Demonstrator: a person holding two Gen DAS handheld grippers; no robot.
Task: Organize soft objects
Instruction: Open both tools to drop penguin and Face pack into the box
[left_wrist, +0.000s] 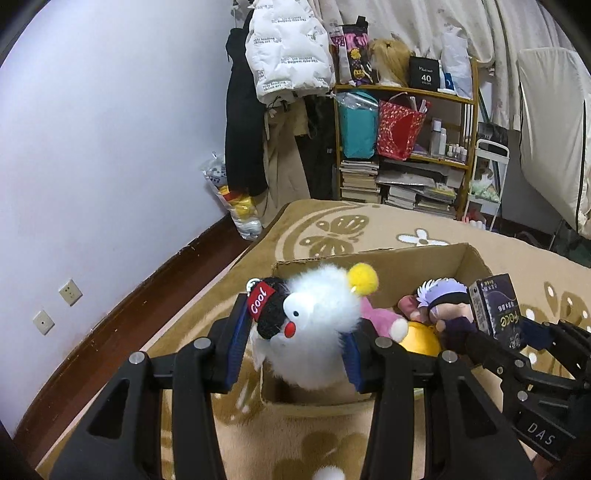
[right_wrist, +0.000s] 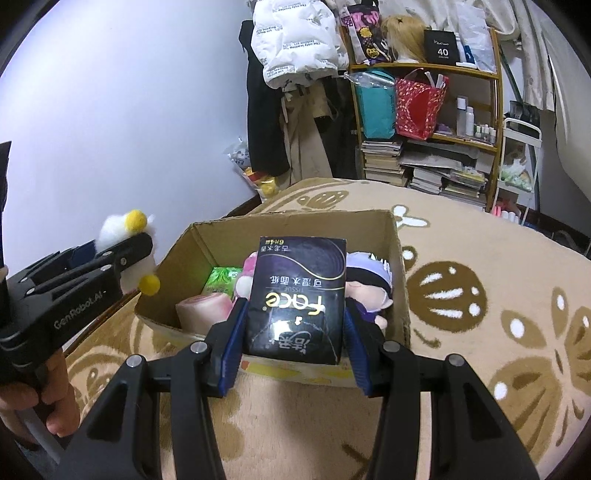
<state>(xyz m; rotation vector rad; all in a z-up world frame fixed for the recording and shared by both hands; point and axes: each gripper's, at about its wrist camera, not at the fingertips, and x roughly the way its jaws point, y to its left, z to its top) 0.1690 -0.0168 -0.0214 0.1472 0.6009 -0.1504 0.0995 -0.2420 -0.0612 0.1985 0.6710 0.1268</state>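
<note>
- Delivery is the step in hand: both soft things hang at the near edge of the cardboard box (right_wrist: 400, 266), which sits on the patterned bed cover (right_wrist: 480, 295).
- Left hand-held gripper (left_wrist: 295, 343) is clamped around the white plush bird (left_wrist: 314, 332), over the box's near-left corner.
- Right hand-held gripper (right_wrist: 291, 343) grips the dark tissue pack (right_wrist: 299, 299), held narrow, above the plush dolls (right_wrist: 369, 284) already inside.
- Next, I'd judge, each must carry further over the opening, lower, then let go.

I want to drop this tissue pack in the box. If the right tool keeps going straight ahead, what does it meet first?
Probably the plush doll with the lilac hair inside the cardboard box, just past the tissue pack held by the right tool; depth is hard to judge.
</note>
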